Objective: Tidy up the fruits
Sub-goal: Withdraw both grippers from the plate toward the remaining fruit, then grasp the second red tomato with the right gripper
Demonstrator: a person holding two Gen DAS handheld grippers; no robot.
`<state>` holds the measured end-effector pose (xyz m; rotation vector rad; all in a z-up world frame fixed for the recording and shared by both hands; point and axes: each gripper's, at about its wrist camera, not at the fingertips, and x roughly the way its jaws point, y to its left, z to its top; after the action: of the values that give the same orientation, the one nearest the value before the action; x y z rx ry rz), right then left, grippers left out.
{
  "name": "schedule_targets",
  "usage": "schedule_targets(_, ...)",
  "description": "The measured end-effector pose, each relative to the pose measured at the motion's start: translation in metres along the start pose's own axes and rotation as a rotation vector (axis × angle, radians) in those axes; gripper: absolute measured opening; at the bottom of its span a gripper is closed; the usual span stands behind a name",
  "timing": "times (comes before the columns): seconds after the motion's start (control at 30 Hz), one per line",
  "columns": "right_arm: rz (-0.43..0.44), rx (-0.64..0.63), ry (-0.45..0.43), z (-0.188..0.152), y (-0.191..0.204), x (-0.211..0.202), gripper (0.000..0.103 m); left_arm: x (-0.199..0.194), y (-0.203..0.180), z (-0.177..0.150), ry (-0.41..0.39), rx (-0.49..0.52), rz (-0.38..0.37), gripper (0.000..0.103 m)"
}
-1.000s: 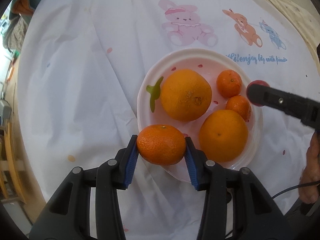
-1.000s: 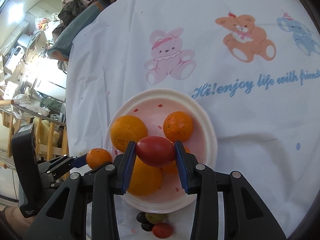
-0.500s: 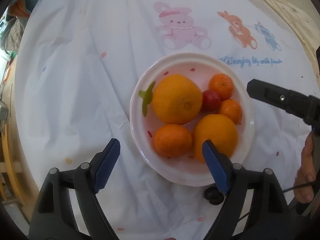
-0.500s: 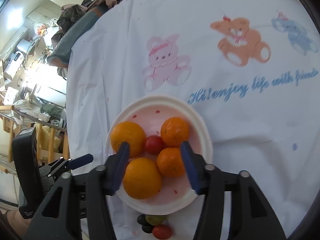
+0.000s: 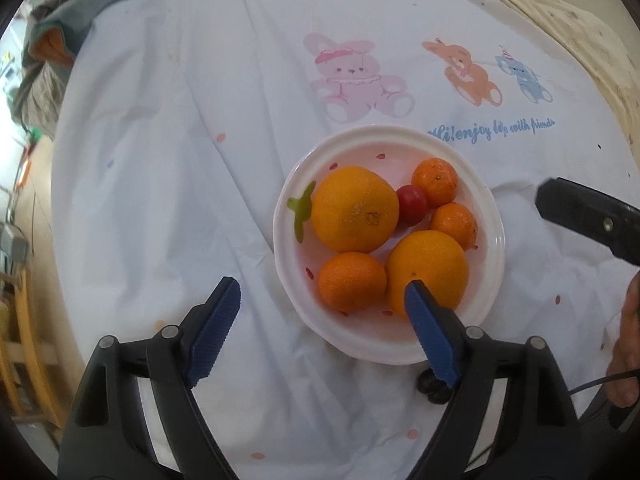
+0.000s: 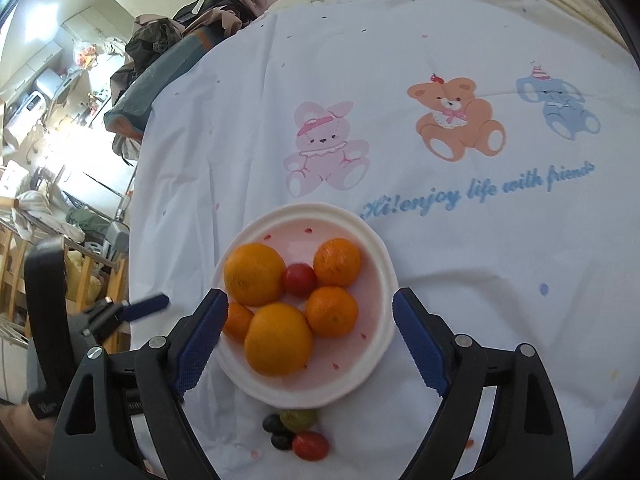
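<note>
Both claws spread wide and holding nothing; left claw [image 5: 322,302] poised over the near-left rim of the plate [image 5: 490,200], its right finger overlapping the nearer large orange [image 5: 428,270] in view, contact not determinable; right claw [image 6: 308,312] straddling the plate [image 6: 384,248] from the near side, left finger crossing the near-left rim, right finger just outside the right rim.

Fruit gathered on the white plate: two large oranges, the farther one [image 5: 354,208] at the left; three small mandarins, one [image 5: 352,282] at the near-left, two [image 5: 435,182] [image 5: 454,220] at the right; one red cherry tomato [image 5: 412,210] wedged between the farther orange and the right-hand mandarins. Items packed touching one another; bare floor of the plate only along the far side.

Loose small fruit on the cloth just beside the near rim: a green piece [image 6: 298,418], dark round ones [image 6: 274,424] and a second red tomato [image 6: 310,445], clustered together.

White printed tablecloth [image 5: 160,160] open and wrinkled to the left and beyond the plate; printed rabbit [image 6: 324,148] and blue lettering [image 6: 480,188] on the far side; worktop edge curving at the left, with a heap of clothing [image 6: 172,52] at the far-left edge.
</note>
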<state>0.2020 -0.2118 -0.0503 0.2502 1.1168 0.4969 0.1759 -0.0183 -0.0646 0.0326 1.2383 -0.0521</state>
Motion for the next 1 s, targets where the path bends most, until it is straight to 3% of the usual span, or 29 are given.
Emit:
schedule_targets(0.5,-0.029,0.039,-0.039,-0.039,-0.005,-0.048,0.087,-0.035,0.001,-0.02,-0.059,-0.008,-0.022,0.082)
schedule_targets(0.8,-0.053,0.052,-0.025,-0.073,-0.006,-0.063,0.087,-0.057,0.009,-0.044,-0.084,-0.074,-0.043,0.082)
schedule_targets(1.0,-0.074,0.062,-0.005,-0.094,-0.011,-0.067,0.087,-0.063,0.003,-0.062,-0.089,-0.055,-0.027,0.082)
